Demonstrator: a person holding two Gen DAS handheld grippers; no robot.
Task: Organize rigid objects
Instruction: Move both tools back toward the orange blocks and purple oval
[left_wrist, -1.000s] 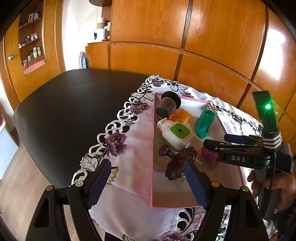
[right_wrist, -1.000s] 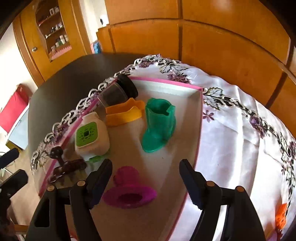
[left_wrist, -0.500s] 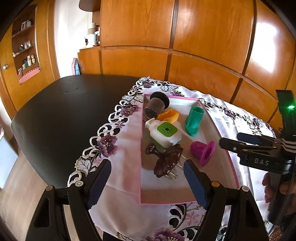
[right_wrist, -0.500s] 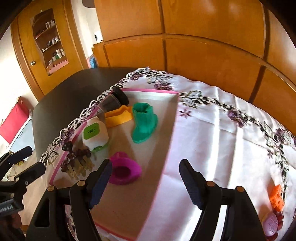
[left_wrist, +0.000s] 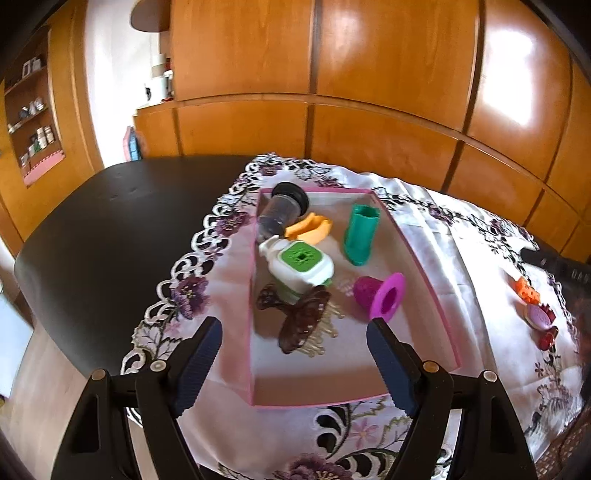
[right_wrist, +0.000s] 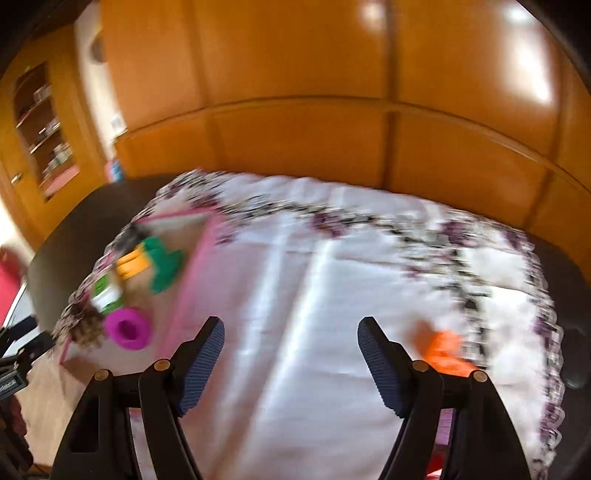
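- The left claw (left_wrist: 293, 363) hung open and empty above the pink tray's (left_wrist: 252, 332) near end.
- The right claw (right_wrist: 291, 352) stood open, empty; the orange toy (right_wrist: 443, 350) lay just right of it.

Little can be read from where I hold these. At the far right edge of my left wrist view, the dark body of my right hand-held gripper (left_wrist: 561, 266) carries pale letters — cut off and too small to spell out. The right wrist view is blurred; nothing legible there.
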